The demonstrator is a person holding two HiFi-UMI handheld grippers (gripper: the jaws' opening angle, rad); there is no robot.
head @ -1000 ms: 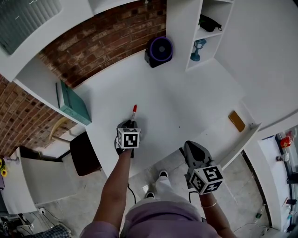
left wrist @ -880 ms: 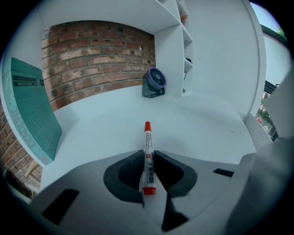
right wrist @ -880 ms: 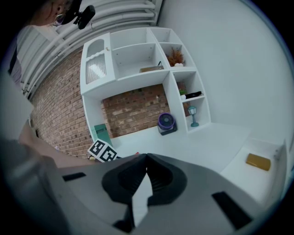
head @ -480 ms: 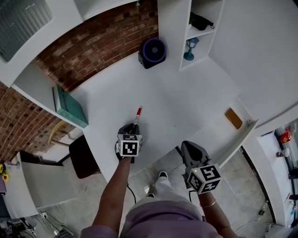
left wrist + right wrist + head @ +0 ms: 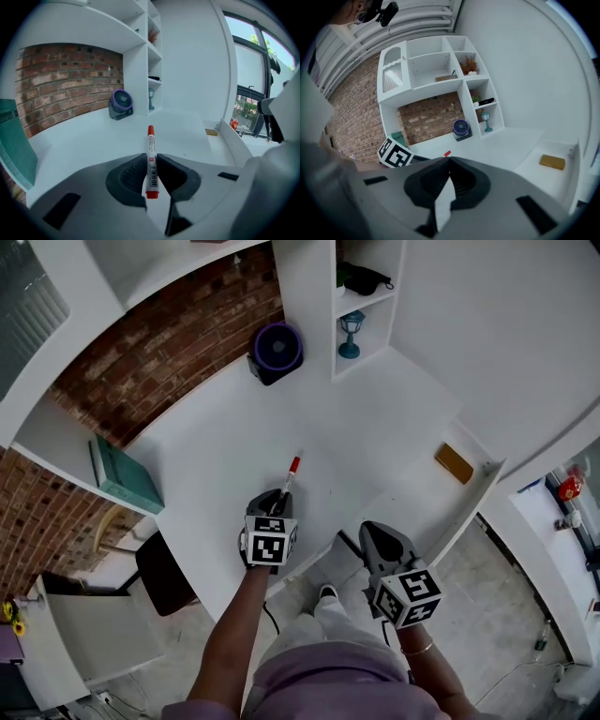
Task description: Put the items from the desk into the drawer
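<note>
A white marker with red cap [image 5: 291, 472] sticks forward out of my left gripper [image 5: 278, 497], which is shut on its barrel above the white desk [image 5: 234, 446]. In the left gripper view the marker [image 5: 150, 154] lies clamped between the two dark pads [image 5: 133, 171], tip pointing away. My right gripper [image 5: 368, 533] hovers at the desk's front edge beside the open white drawer [image 5: 473, 507]; its jaws meet with nothing between them [image 5: 449, 161]. A flat brown block [image 5: 454, 463] lies inside the drawer, and it also shows in the right gripper view [image 5: 552, 161].
A purple fan [image 5: 277, 348] stands at the back of the desk against the brick wall. A white shelf unit holds a small teal lamp [image 5: 351, 334]. A teal book [image 5: 120, 476] leans on the left shelf. A black chair [image 5: 164, 561] sits below the desk's left edge.
My left gripper has carried the marker to the right across the desk, toward the drawer side, and a little higher. The right gripper has shifted slightly.
</note>
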